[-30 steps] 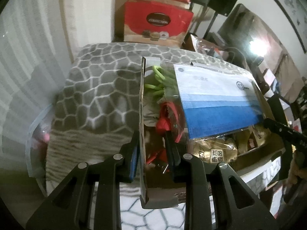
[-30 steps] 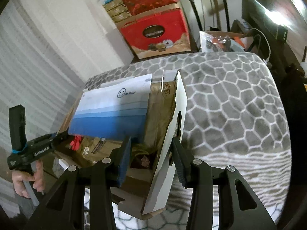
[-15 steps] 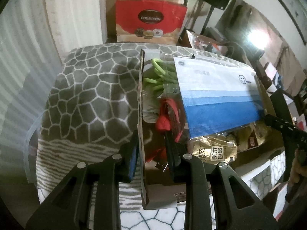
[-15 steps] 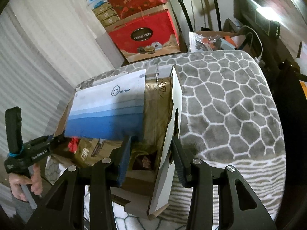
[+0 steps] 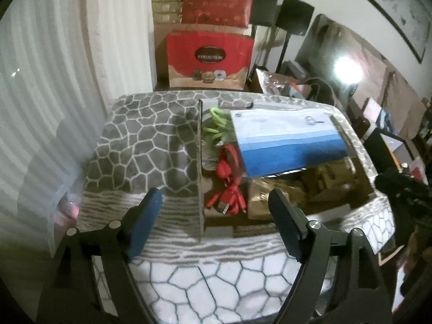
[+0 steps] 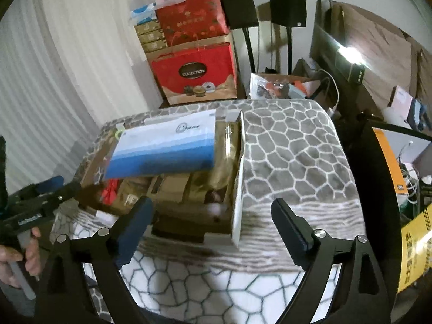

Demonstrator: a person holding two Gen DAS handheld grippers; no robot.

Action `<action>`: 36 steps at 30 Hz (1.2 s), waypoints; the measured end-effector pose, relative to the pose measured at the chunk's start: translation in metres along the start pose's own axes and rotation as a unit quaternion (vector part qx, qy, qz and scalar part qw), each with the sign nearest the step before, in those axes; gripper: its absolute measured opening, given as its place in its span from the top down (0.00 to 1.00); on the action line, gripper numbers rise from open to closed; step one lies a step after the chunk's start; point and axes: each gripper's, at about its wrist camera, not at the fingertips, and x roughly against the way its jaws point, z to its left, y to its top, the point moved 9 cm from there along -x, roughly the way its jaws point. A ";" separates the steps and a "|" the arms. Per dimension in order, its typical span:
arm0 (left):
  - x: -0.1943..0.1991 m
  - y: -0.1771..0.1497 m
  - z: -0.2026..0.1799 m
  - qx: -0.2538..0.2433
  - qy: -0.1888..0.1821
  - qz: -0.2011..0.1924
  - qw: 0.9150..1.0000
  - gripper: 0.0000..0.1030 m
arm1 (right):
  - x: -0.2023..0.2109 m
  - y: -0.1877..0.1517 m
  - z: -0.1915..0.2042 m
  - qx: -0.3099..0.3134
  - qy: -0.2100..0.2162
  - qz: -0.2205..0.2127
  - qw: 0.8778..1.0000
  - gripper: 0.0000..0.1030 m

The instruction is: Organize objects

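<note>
Left tongs (image 5: 214, 210) spread wide, gripping nothing, straddling the box's left wall | right tongs (image 6: 212, 217) just as wide, empty, either side of its right wall | cardboard box (image 6: 237, 178) sits on the patterned surface (image 6: 291, 156), crammed: blue-and-white pack (image 5: 286, 145) on top, red cable (image 5: 229, 189), green cord (image 5: 216, 124), gold packets (image 6: 226, 156)

Legible from my tongs: "COLLECTION" on dark oval of red gift bag (image 6: 195, 74), rear wall. Smiley logo w/ small wording on blue-white pack (image 6: 164, 148) atop my box; wording too blurred to read.
</note>
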 end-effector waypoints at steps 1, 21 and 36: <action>0.003 -0.002 -0.001 0.003 -0.004 -0.001 1.000 0.22 | 0.000 -0.001 0.002 -0.001 -0.001 0.000 1.000 0.11; 0.016 -0.026 -0.008 0.028 0.008 -0.012 0.999 0.04 | 0.015 -0.023 0.018 0.009 -0.060 -0.037 0.997 0.02; 0.019 -0.038 0.004 0.013 0.057 -0.005 0.998 0.02 | 0.024 -0.034 0.033 0.028 -0.083 -0.047 0.995 0.01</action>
